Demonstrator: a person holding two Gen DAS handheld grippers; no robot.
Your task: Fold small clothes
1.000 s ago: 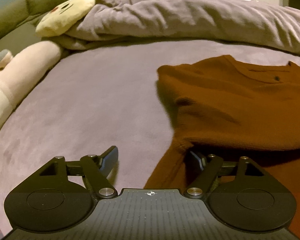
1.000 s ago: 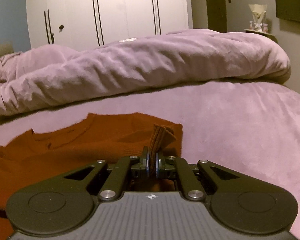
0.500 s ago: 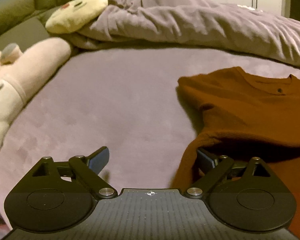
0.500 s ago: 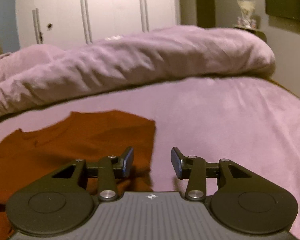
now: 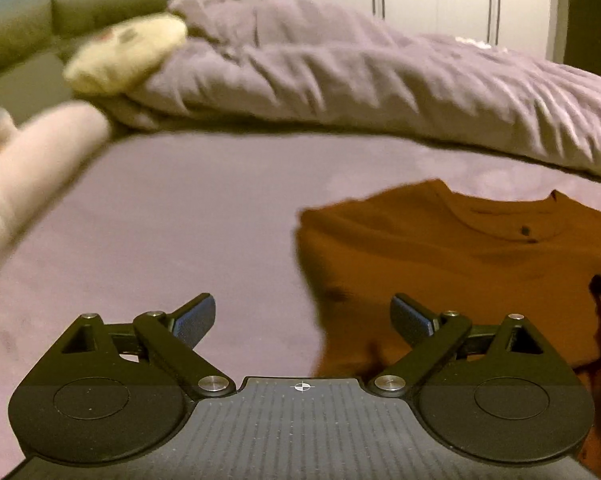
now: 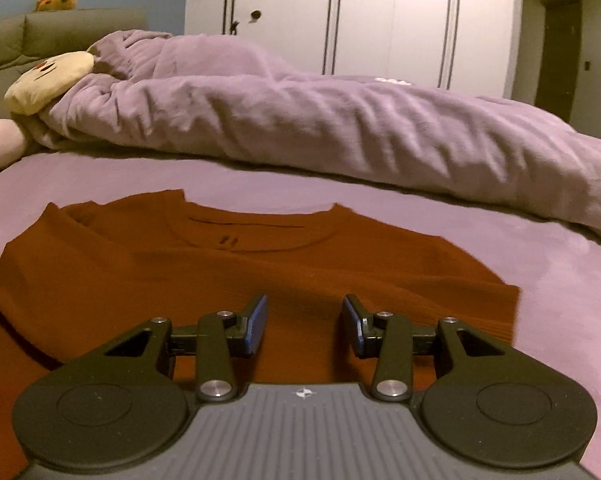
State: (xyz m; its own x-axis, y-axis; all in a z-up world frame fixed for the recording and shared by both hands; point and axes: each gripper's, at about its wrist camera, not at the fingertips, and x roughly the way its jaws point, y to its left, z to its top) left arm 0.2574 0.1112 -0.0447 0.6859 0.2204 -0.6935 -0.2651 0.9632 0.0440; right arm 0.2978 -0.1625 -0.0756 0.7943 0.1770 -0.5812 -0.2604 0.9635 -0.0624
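Sweater, rust-brown, flat on bed; my left gripper just spread wide, empty; my right gripper part-open, empty.

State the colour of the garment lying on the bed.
Rust brown garment, plain, clearest in the right wrist view.

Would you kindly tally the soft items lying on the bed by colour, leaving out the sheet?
Rust-brown sweater: 1
Lilac duvet: 1
Cream plush toy: 1
Pink plush toy: 1
Total: 4
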